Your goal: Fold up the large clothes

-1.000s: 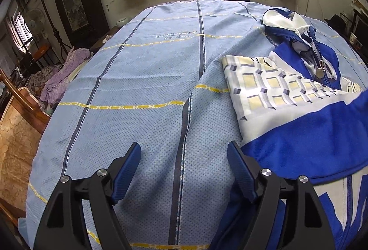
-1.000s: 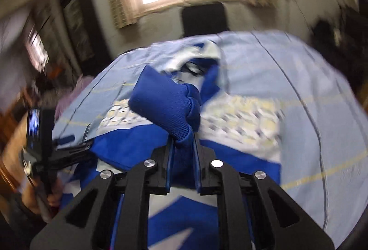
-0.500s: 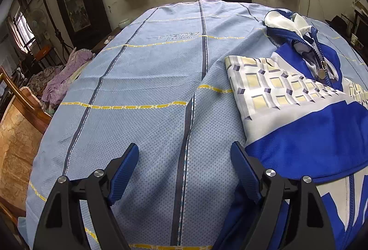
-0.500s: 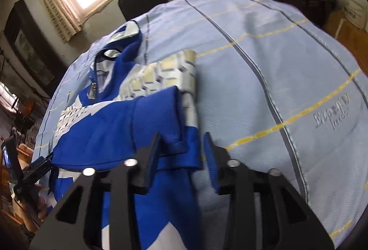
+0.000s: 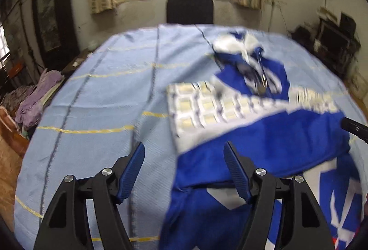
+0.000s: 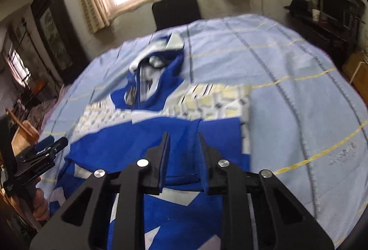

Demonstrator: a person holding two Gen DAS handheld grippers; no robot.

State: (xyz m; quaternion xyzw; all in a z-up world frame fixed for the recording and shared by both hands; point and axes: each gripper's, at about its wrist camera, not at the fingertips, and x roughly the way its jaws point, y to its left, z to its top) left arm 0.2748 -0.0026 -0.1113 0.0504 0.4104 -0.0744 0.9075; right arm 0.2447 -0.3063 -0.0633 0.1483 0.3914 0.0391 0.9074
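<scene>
On the blue-checked bedspread point(image 5: 96, 98) lies one blue-and-white jacket point(image 6: 128, 148), collar toward the far edge by the window, both sleeves folded across its front. Two grippers hover at the near edge: the left gripper point(image 5: 184, 158) spread wide, the right gripper point(image 6: 184, 141) parted over the blue sleeve point(image 6: 216, 141), gripping nothing.

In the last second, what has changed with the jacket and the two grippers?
The right gripper, shut on the blue sleeve a second ago, laid it across the jacket and let go. The left gripper swung right toward the jacket, still open and empty. The jacket stayed on the bedspread.
</scene>
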